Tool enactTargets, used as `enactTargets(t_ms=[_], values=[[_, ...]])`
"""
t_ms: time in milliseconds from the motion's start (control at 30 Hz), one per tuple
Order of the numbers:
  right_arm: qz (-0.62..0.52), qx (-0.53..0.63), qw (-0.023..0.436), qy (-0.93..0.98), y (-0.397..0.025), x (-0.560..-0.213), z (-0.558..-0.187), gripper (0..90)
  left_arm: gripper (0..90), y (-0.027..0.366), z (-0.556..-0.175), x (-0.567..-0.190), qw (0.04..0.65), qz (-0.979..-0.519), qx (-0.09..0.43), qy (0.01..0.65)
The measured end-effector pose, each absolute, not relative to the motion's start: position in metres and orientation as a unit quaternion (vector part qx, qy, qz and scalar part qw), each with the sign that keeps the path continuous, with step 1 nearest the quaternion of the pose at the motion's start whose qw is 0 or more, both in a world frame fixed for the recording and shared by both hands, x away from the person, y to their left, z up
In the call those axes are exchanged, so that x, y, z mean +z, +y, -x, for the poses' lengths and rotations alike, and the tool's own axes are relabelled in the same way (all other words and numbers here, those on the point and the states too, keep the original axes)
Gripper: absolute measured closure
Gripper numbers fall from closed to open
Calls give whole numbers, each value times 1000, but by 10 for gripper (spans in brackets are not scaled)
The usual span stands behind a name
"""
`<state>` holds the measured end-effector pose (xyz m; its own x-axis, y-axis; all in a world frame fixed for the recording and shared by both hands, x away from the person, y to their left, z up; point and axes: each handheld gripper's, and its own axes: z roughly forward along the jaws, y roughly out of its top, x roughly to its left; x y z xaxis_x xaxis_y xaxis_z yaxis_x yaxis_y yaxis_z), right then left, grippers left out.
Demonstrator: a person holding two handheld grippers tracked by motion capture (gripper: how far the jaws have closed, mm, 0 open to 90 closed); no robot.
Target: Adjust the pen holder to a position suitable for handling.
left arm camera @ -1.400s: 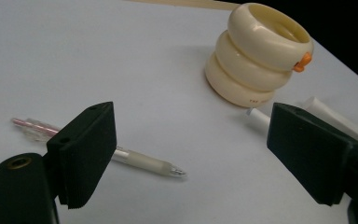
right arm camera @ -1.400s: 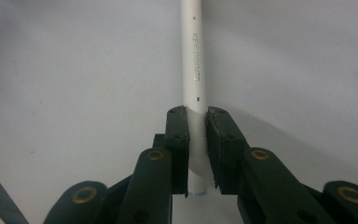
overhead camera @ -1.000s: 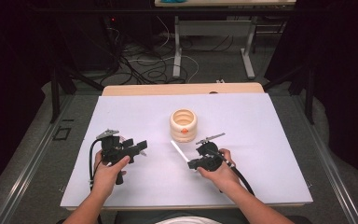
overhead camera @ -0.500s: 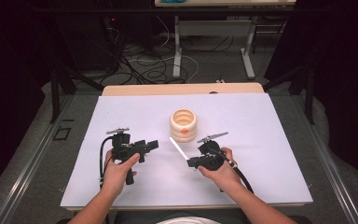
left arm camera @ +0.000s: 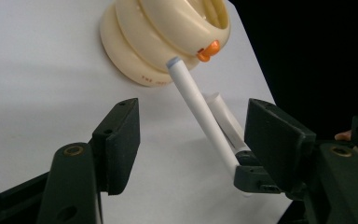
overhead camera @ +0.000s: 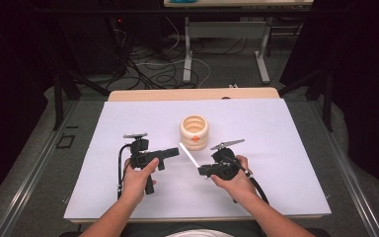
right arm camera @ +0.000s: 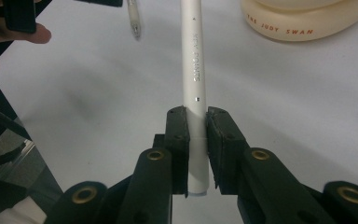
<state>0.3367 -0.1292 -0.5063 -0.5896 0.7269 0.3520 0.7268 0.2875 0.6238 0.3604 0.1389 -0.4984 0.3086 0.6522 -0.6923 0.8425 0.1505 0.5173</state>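
Note:
A white pen (overhead camera: 188, 154) juts up and to the left from my right gripper (overhead camera: 202, 171), which is shut on its lower end. In the right gripper view the jaws (right arm camera: 196, 119) clamp the pen (right arm camera: 193, 65) upright, printed letters along its barrel. My left gripper (overhead camera: 174, 152) points right, its tips close to the pen. Its own view shows the jaws (left arm camera: 191, 135) open, with the pen (left arm camera: 200, 109) slanting across the gap farther off. A cream ringed holder (overhead camera: 194, 130) with a small orange piece (left arm camera: 208, 50) stands just beyond the pen's tip.
A small translucent tube (left arm camera: 223, 116) lies on the white mat (overhead camera: 286, 138) beside the pen, also seen as a clear tube (right arm camera: 134, 21). The mat's right edge (left arm camera: 256, 70) drops to darkness. Cables and table legs lie on the floor (overhead camera: 153, 74) behind.
My left gripper has moved right across the mat toward the pen, its tips now close beside it. The right gripper and the pen have barely shifted.

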Motion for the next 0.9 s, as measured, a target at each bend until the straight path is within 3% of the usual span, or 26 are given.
enactTargets(t_ms=[900], values=[[-435, 413, 4, 800, -122, -506, -332, 792, 540, 105, -374, -516, 465, -627, -173, 600]])
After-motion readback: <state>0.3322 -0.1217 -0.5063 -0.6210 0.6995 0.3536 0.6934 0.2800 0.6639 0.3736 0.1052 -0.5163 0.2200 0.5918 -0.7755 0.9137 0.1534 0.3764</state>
